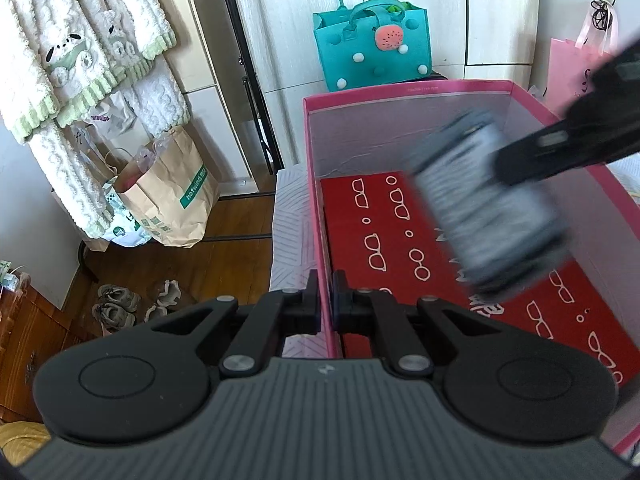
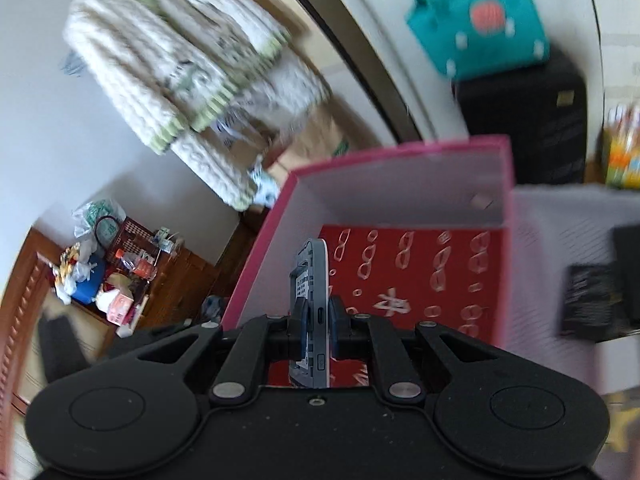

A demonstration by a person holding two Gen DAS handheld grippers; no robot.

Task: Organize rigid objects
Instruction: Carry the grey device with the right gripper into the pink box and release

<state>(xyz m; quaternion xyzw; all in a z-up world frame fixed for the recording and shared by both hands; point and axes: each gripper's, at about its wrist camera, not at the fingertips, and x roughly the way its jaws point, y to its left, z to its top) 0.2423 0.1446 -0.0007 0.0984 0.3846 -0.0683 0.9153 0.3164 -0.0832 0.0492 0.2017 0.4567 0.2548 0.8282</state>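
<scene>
Pinching the pink box wall, the left claw is clenched while the phone-like device is hovering above the box interior. The right claw is grasping the device (edge-on), long axis pointing forward, box just below.

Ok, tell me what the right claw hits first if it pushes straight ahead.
Likely the red glasses-print box lying inside the pink box. The right claw grips a grey device above it; depth is unclear.
</scene>
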